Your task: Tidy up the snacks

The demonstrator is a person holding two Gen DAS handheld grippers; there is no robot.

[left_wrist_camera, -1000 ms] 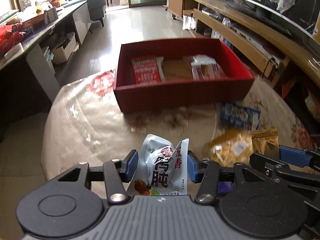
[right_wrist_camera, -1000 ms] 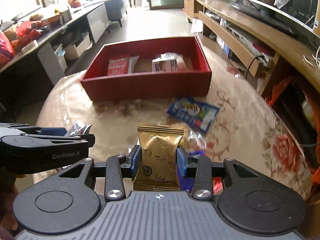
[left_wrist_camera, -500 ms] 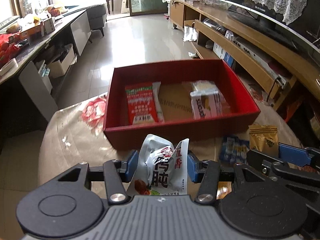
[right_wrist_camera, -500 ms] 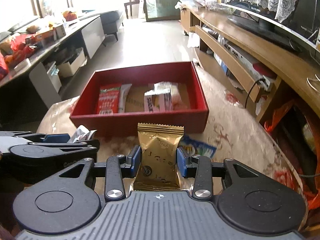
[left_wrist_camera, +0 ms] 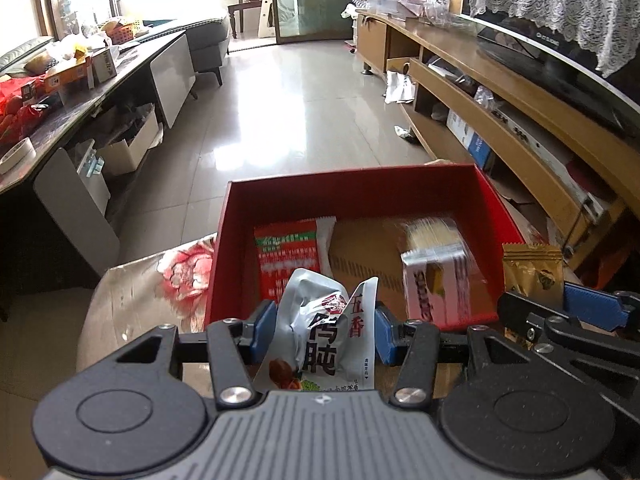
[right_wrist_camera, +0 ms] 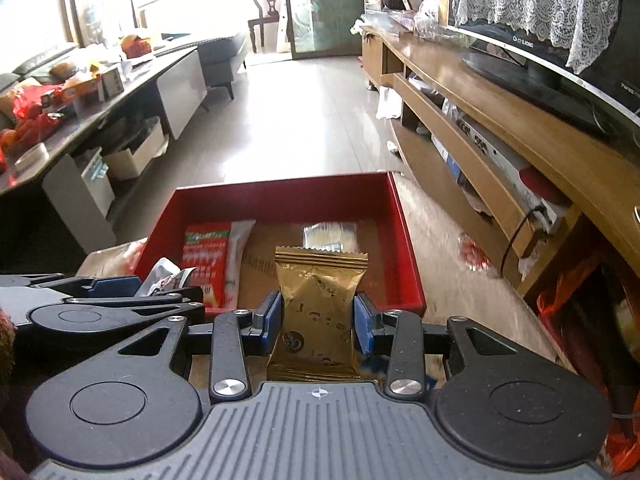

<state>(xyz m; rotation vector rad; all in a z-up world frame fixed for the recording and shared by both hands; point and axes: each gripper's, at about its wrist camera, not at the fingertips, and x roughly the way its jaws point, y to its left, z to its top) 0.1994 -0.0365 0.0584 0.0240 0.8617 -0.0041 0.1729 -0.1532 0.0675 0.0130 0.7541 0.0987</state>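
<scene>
Living-room worktop, red tray [left_wrist_camera: 508,216] at its far edge, both claws loaded.

Left claw [left_wrist_camera: 326,330] is closed on a crumpled silver snack pouch [left_wrist_camera: 320,320], right claw [right_wrist_camera: 319,320] closed on a gold sachet [right_wrist_camera: 319,300]; both hang just short of the tray's near wall. Both packs look light, soft and slick, so they are best pinched across the filled middle, not the seams.

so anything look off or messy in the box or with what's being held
Only a little. The silver packet in the left tongs is crumpled and torn-looking at its top. In the red box, the clear-wrapped packet lies askew. The gold packet looks intact.
</scene>
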